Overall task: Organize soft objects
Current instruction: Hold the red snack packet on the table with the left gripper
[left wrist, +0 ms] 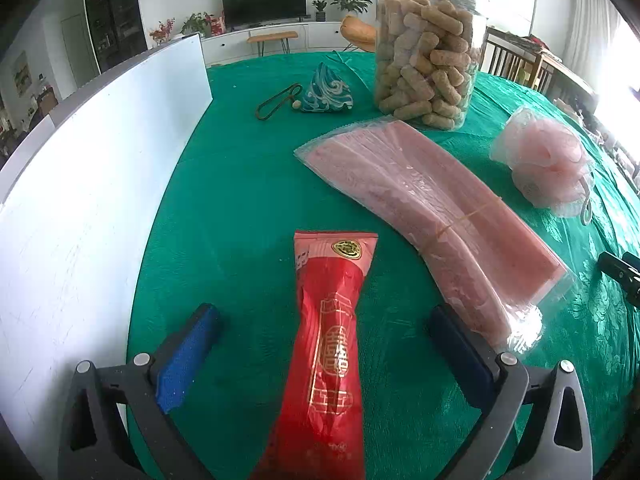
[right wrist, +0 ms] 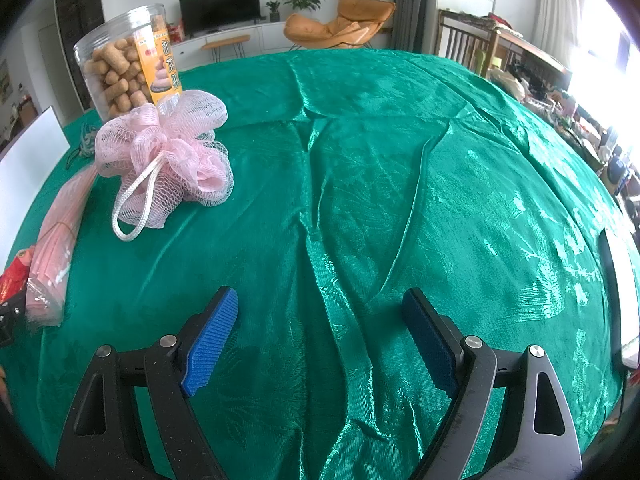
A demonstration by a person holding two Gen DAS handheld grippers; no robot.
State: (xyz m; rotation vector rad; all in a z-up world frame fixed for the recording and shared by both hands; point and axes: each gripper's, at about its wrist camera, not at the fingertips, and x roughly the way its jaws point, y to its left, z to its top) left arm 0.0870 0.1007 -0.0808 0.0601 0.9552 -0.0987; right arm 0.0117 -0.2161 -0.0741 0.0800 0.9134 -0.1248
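A red packet with gold print (left wrist: 328, 344) lies flat on the green tablecloth (left wrist: 240, 200), running between the wide-apart fingers of my left gripper (left wrist: 324, 320); neither blue pad touches it. Right of it lies a long clear bag of pink sheets (left wrist: 432, 208) bound by a rubber band. A pink mesh bath puff (left wrist: 544, 164) sits at the far right, also visible as the pink puff (right wrist: 168, 156) with its white cord loop. A small blue patterned pouch (left wrist: 326, 90) lies farther back. My right gripper (right wrist: 320, 324) stands open over bare cloth (right wrist: 400, 160).
A clear jar of tan snack sticks (left wrist: 428, 52) stands at the back. A white board (left wrist: 100, 152) leans along the table's left side. A dark cord loop with a bead (left wrist: 276, 102) lies beside the pouch. A white flat object (right wrist: 620, 300) rests at the right edge.
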